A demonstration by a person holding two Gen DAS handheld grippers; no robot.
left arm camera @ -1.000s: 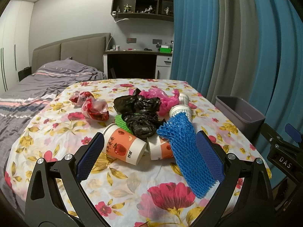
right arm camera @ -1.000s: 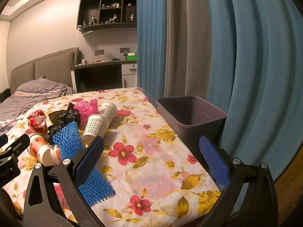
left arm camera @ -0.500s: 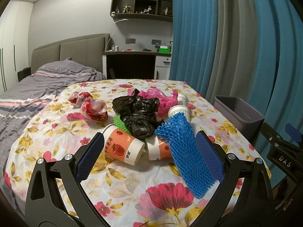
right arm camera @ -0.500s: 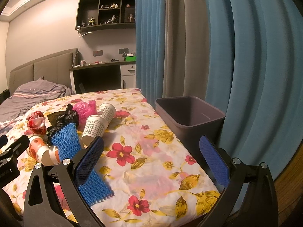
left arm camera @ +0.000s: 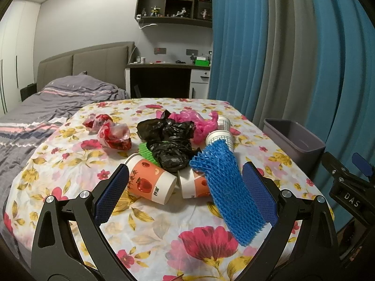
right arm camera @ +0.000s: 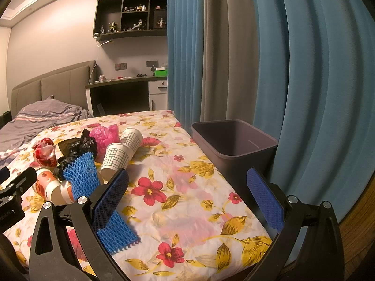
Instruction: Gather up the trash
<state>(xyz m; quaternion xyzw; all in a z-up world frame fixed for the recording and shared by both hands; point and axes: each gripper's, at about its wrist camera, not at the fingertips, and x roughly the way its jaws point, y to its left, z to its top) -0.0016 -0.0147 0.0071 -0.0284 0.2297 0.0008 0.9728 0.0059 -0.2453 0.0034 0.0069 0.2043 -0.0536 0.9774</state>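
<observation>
Trash lies piled on a table with a floral cloth [left arm camera: 164, 229]: a blue foam net [left arm camera: 228, 187] [right arm camera: 82, 175], two orange paper cups [left arm camera: 150, 182] on their sides, black bags [left arm camera: 168, 140], a pink bag [left arm camera: 199, 124], red wrappers [left arm camera: 114, 135] and two white grid cups [right arm camera: 119, 154]. My left gripper [left arm camera: 185, 187] is open and empty, just short of the orange cups and the net. My right gripper [right arm camera: 187, 194] is open and empty over the table's right part. A grey bin [right arm camera: 234, 145] stands beside the table's right edge.
A bed with grey bedding [left arm camera: 46, 103] lies to the left. A dark desk [left arm camera: 161, 79] and shelves stand at the back wall. Blue and grey curtains [right arm camera: 257, 58] hang close behind the bin. The right gripper's body shows in the left wrist view [left arm camera: 346, 187].
Both grippers have shifted only slightly; the scene sits a touch lower and nearer in view. Nothing was taken hold of or moved.
</observation>
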